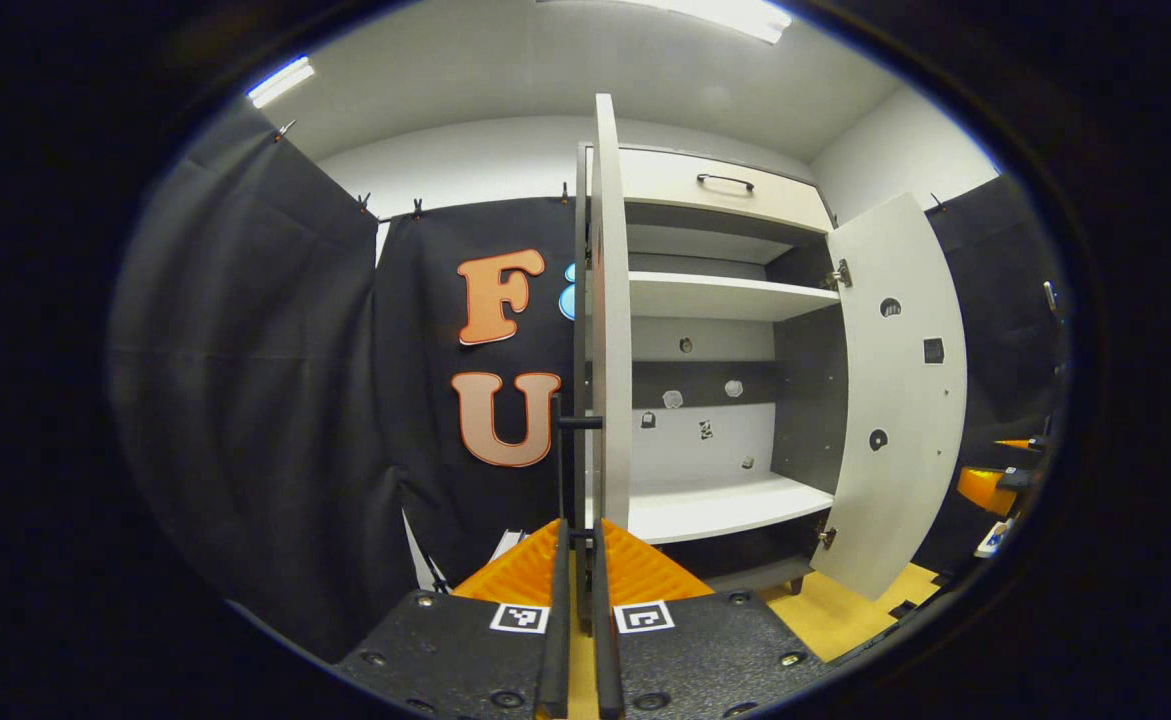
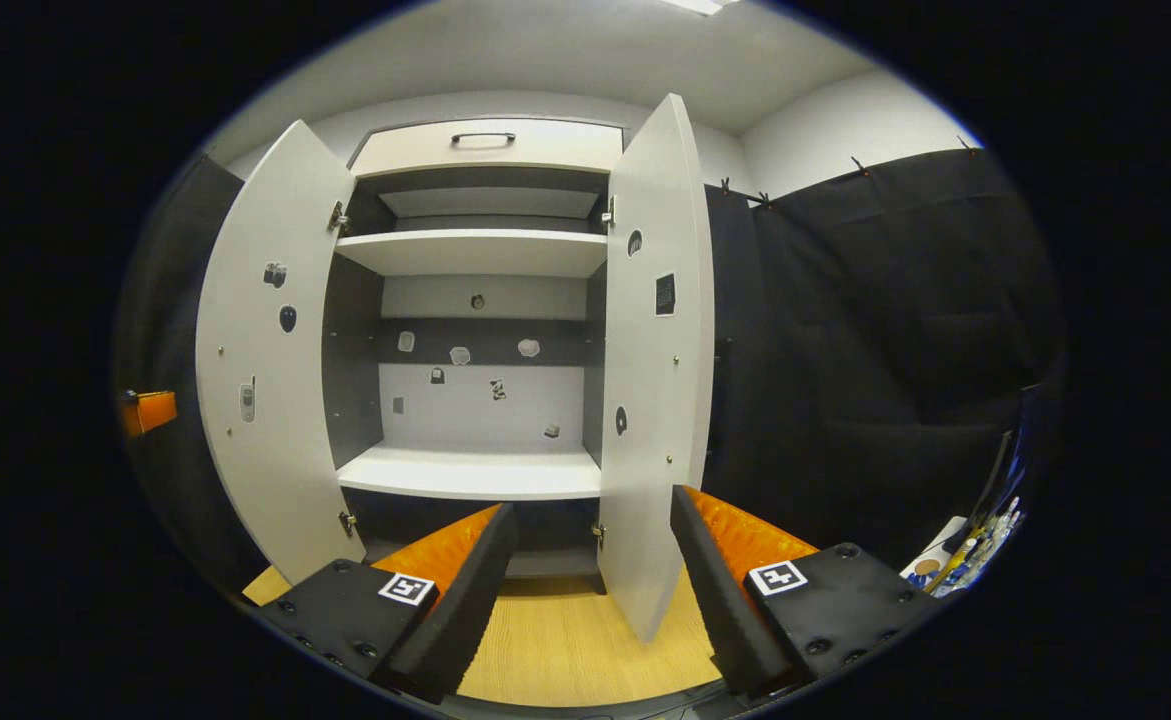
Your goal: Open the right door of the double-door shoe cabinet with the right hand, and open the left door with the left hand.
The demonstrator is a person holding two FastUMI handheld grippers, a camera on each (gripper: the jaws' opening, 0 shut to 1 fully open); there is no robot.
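The white shoe cabinet (image 1: 715,296) stands with both doors swung out and its shelves bare. I see the left door (image 1: 609,300) edge-on, with its thin dark handle (image 1: 558,450) on the outer face. My left gripper (image 1: 577,535) is shut on that handle. The right door (image 2: 657,380) stands wide open, its free edge pointing toward me. My right gripper (image 2: 593,505) is open, its fingers spread to either side of the door's lower edge, neither one touching it. The left door (image 2: 265,380) and the right door (image 1: 900,400) each appear across in the other view.
A closed drawer (image 2: 485,148) with a dark handle tops the cabinet. Small stickers dot the back panel and the doors' inner faces. Black cloth walls hang on both sides. The wooden floor (image 2: 565,640) lies below. Clutter (image 2: 975,560) sits at the far right.
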